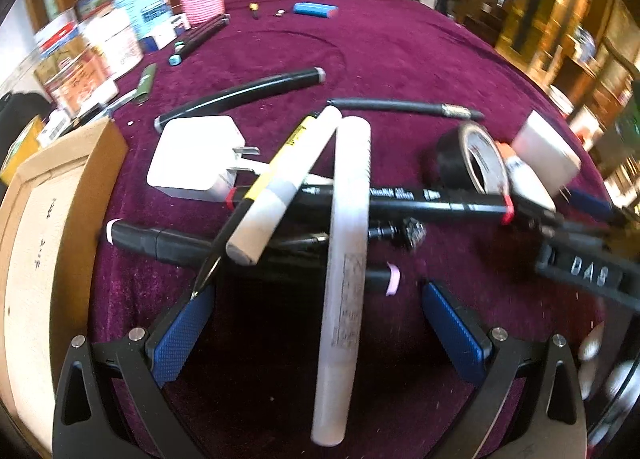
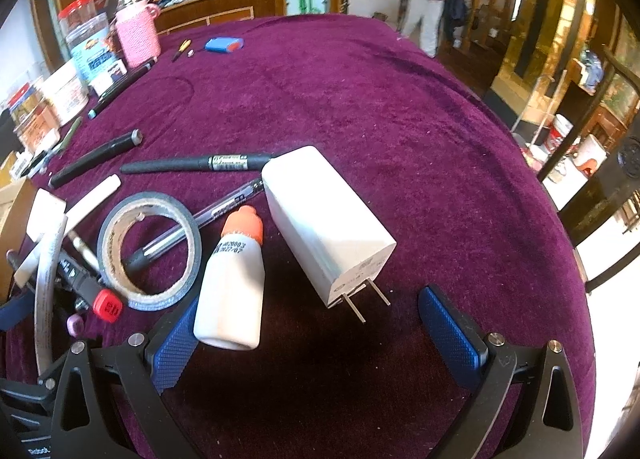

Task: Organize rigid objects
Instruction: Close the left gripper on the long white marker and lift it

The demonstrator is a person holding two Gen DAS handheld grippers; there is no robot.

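A heap of pens and markers lies on the purple cloth. In the left wrist view my left gripper [image 1: 316, 323] is open around a long white tube [image 1: 346, 267] that lies between its fingers, over a black marker with red ends [image 1: 400, 199]. A white plug adapter [image 1: 196, 157] lies behind, and a black tape roll [image 1: 472, 159] to the right. In the right wrist view my right gripper [image 2: 312, 327] is open and empty. A white charger [image 2: 328, 223] and a white bottle with an orange cap [image 2: 236, 283] lie between its fingers.
A cardboard box [image 1: 44, 243] stands at the left edge. Jars and a pink cup [image 2: 138, 35] crowd the far left of the table. A blue battery [image 2: 224, 44] lies far back. The tape roll [image 2: 150, 249] sits left of the bottle. The table's right edge [image 2: 560, 227] drops off.
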